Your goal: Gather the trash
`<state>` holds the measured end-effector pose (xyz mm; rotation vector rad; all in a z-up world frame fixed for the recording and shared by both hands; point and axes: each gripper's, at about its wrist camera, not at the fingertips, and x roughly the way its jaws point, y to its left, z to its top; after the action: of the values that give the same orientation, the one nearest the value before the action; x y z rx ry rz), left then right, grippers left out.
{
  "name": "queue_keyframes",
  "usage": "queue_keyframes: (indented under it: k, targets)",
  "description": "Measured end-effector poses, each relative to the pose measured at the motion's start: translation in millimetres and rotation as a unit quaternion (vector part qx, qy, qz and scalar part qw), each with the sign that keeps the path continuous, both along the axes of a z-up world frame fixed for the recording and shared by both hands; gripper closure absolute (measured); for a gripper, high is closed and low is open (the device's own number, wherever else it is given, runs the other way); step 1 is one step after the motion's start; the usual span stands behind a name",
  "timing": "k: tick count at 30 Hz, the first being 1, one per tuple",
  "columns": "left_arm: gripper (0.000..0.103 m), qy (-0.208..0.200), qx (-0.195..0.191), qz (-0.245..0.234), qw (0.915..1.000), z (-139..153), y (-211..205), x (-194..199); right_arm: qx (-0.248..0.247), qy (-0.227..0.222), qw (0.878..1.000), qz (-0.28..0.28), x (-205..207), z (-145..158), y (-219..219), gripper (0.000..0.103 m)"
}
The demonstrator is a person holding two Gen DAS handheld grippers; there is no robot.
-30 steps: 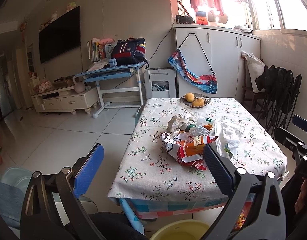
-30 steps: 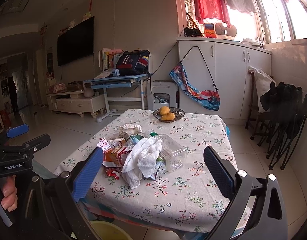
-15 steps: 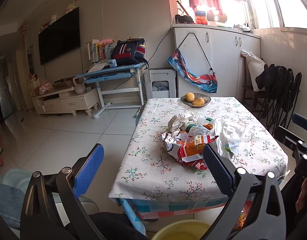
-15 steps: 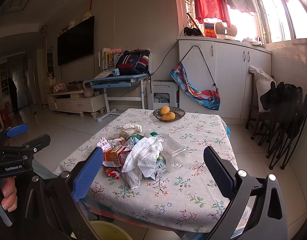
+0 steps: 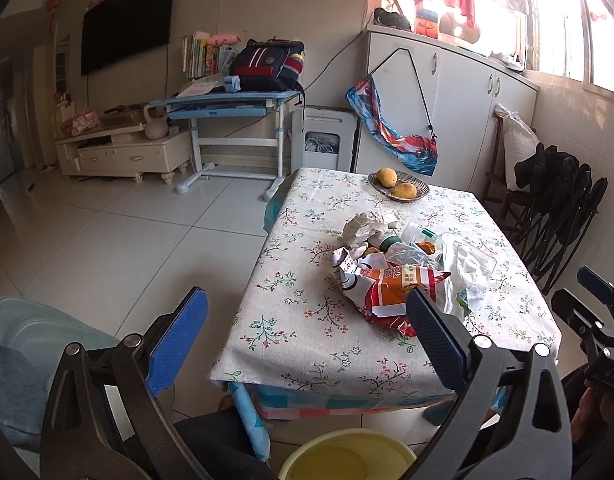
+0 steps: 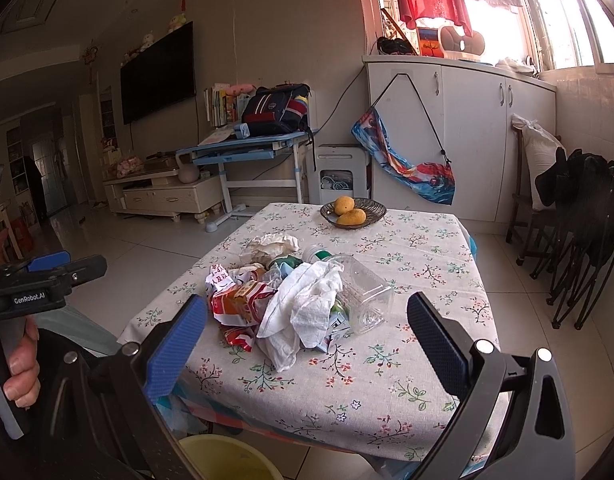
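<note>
One trash pile (image 6: pixel 291 300) heaped mid-surface (image 6: pixel 407 384), two fruits (image 6: pixel 349 212) dished at far edge, one yellow bucket (image 5: pixel 347 456) below near edge, both tongs, left (image 5: pixel 307 340) and right (image 6: pixel 307 340), held spread wide, nothing gripped.

A table (image 6: pixel 419 264) in a floral cloth serves as the landmark. On its far end sits a dish (image 6: pixel 353 213) holding two yellow fruits (image 6: pixel 350 211). Beyond the table, a white cabinet (image 6: pixel 459 136) stands against the wall, a colourful bag (image 6: pixel 403 164) hanging on its front. Left of the cabinet is a blue desk (image 6: pixel 243 148) with a dark backpack (image 6: pixel 277 110) on top. Farther left, a television (image 6: pixel 159 74) hangs above a low cream unit (image 6: pixel 163 196). Right of the table, dark folding chairs (image 6: pixel 587 232) lean together.
</note>
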<state>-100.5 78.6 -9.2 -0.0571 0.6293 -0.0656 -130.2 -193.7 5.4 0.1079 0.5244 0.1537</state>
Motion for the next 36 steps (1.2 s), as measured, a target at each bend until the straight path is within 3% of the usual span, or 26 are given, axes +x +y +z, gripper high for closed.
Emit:
queue_keyframes:
  k: [7,16,18,26,28,35,36]
  targets:
    - [0.007,0.065,0.057,-0.014,0.9962,-38,-8,29,0.006,0.052,0.999,0.011,19,-16,3,0.007]
    - [0.007,0.122,0.064,-0.024,0.9901,-75,-19,58,0.035,0.102,0.994,0.003,38,-30,-12,0.007]
    - [0.007,0.126,0.057,-0.023,0.9902,-79,-21,66,0.038,0.109,0.993,0.002,42,-32,-15,0.007]
    - [0.007,0.143,-0.033,-0.032,0.9886,-84,-38,112,0.072,0.136,0.988,0.012,62,-46,-13,0.011]
    - [0.007,0.148,-0.040,-0.027,0.9878,-88,-45,124,0.085,0.143,0.986,0.013,70,-50,-13,0.024]
    - [0.008,0.164,-0.039,0.001,0.9857,-103,-59,164,0.071,0.123,0.990,0.005,84,-48,-11,0.028]
    - [0.012,0.169,-0.046,0.004,0.9846,-106,-57,169,0.065,0.122,0.990,0.006,87,-49,-9,0.029]
